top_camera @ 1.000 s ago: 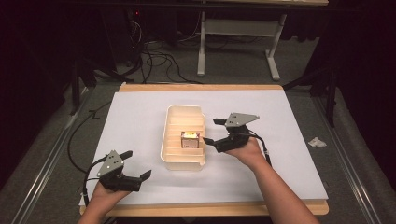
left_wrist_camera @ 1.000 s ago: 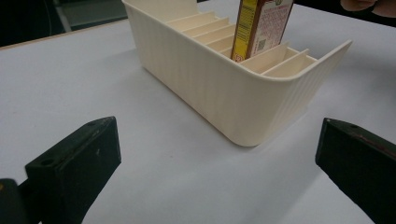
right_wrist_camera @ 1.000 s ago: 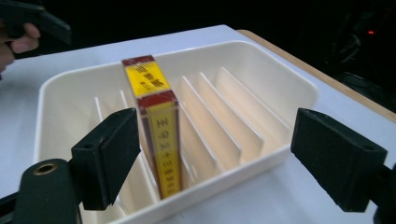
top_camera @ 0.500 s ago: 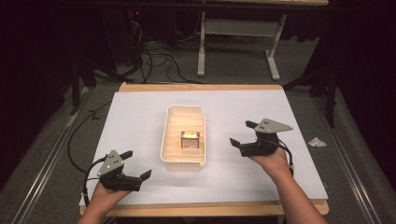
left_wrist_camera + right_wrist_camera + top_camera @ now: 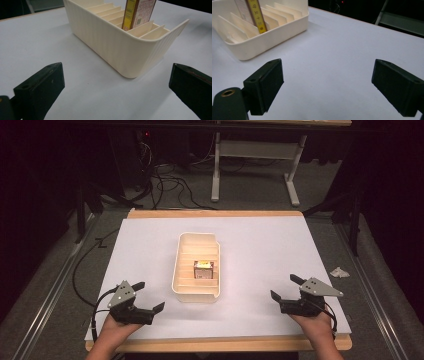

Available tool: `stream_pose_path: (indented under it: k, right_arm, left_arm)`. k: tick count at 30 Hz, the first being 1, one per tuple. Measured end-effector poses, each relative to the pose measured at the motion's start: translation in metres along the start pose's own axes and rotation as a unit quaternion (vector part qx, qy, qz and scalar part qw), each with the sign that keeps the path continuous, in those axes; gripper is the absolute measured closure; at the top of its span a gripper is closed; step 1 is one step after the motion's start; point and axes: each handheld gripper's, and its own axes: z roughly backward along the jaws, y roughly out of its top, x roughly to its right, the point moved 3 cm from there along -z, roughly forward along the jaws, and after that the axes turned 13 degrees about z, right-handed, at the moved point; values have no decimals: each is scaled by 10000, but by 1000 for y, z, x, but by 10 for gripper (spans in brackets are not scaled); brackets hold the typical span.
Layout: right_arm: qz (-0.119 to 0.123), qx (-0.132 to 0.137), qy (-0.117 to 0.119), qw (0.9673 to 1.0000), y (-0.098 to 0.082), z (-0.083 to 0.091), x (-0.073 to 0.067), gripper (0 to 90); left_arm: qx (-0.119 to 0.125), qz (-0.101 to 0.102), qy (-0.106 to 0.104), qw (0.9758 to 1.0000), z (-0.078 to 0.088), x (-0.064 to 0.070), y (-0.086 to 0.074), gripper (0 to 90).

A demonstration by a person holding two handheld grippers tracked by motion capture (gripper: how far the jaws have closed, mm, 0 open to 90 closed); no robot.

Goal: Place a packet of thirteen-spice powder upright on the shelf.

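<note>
White surface (image 5: pixel 260 245) carries a cream slotted tray (image 5: pixel 181 285) holding an upright box (image 5: pixel 204 269); right tongs (image 5: pixel 286 289) have pulled back to the near edge, gaping empty like left tongs (image 5: pixel 148 296).

Bright table (image 5: pixel 260 250), dark surroundings, soft shadows, slightly grainy.

A wood-edged table (image 5: pixel 215 213) carries a white sheet (image 5: pixel 270 250) that covers nearly its whole top. A cream slotted bin (image 5: pixel 183 270) stands on the sheet near the middle. A crumpled scrap (image 5: pixel 339 272) lies on the floor just off the table's right edge.
</note>
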Motion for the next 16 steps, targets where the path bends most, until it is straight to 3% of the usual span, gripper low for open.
stream_pose_path:
  k: [2, 6, 9, 16]
  right_arm:
    - [-248, 109, 89, 9996, 0, -2, 3, 109]
    - [-71, 92, 112, 9999, -2, -4, 4, 110]
    - [-166, 101, 156, 9997, -5, -5, 6, 110]
    - [-128, 88, 122, 9998, -6, -7, 7, 120]
  left_arm:
    - [15, -2, 26, 10000, -2, 1, -1, 7]
    - [-18, -19, 70, 10000, -3, 1, -4, 7]
    - [-42, -28, 86, 10000, -4, 0, -5, 7]
    - [-26, -32, 60, 10000, -2, -1, -3, 7]
